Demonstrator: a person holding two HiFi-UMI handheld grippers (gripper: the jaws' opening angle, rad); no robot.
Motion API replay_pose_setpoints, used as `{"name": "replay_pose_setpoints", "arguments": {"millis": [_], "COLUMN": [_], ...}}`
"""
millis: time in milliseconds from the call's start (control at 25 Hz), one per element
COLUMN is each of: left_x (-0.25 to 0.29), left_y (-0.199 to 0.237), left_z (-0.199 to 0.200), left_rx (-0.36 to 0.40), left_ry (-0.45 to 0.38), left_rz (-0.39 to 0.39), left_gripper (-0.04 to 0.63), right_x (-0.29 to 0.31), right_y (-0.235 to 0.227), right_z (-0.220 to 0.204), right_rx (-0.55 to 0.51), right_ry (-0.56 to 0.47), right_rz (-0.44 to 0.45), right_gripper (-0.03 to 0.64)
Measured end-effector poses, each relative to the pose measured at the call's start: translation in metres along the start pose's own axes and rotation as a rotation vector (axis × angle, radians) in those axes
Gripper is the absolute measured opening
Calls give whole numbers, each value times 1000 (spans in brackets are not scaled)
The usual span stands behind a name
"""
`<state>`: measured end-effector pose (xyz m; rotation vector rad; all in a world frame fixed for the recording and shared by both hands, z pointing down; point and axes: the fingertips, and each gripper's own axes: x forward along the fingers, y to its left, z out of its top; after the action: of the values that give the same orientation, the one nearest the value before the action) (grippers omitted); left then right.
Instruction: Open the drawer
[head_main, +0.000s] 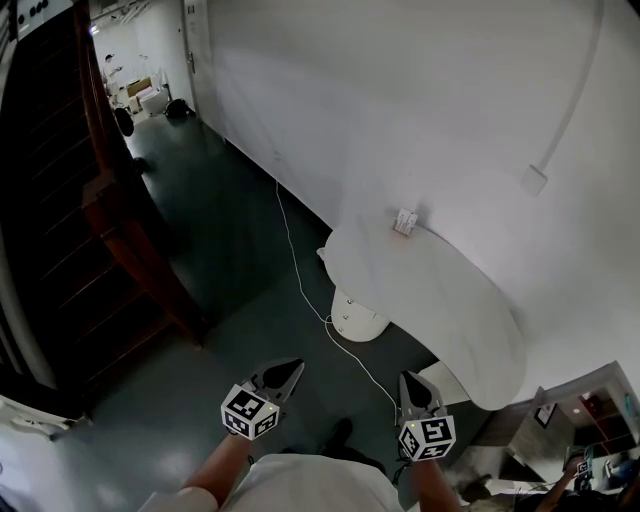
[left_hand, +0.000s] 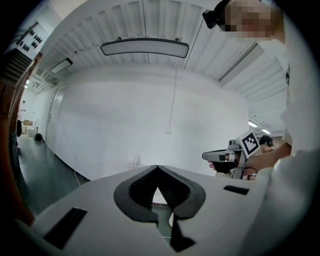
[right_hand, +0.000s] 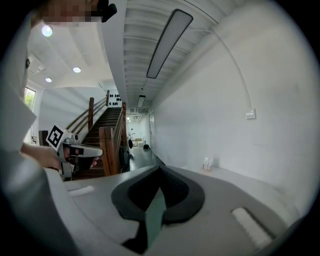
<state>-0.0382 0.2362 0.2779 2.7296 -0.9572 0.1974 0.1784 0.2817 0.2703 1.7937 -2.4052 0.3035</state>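
Observation:
No drawer shows in any view. My left gripper (head_main: 288, 370) is held low over the dark floor, its jaws closed tip to tip with nothing between them; in its own view the left gripper (left_hand: 157, 168) points at the white wall. My right gripper (head_main: 411, 382) hangs beside it, near the front end of a white rounded table (head_main: 470, 320), and its jaws also meet with nothing in them. In the right gripper view the right gripper (right_hand: 160, 168) points down the hallway. Each gripper shows in the other's view, held in a hand.
A small white object (head_main: 405, 221) stands on the table by the wall. The table's round base (head_main: 358, 318) sits on the floor, with a white cable (head_main: 298, 268) running past it. A wooden staircase (head_main: 100, 230) rises at the left. Boxes lie at the hallway's far end.

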Motion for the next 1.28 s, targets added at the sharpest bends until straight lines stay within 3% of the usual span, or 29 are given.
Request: {"name": "replay_pose_setpoints", "arguments": {"millis": [640,1000,1280], "left_x": [123,161,183], "left_y": [1,10,32], "left_z": [-11,-25,-38], "left_rx": [-56,-88,-107], "left_ry": [34,59,70], "left_rz": [108,149,147], "left_gripper": [6,6,6], "right_x": [89,119,138], "right_y": [-114,-146,-143], "right_z": [-12,-32,-53], "right_rx": [9,31,32], "right_ry": [88,138,199], "right_rz": [151,186,196], "right_gripper": [11,11,11]}}
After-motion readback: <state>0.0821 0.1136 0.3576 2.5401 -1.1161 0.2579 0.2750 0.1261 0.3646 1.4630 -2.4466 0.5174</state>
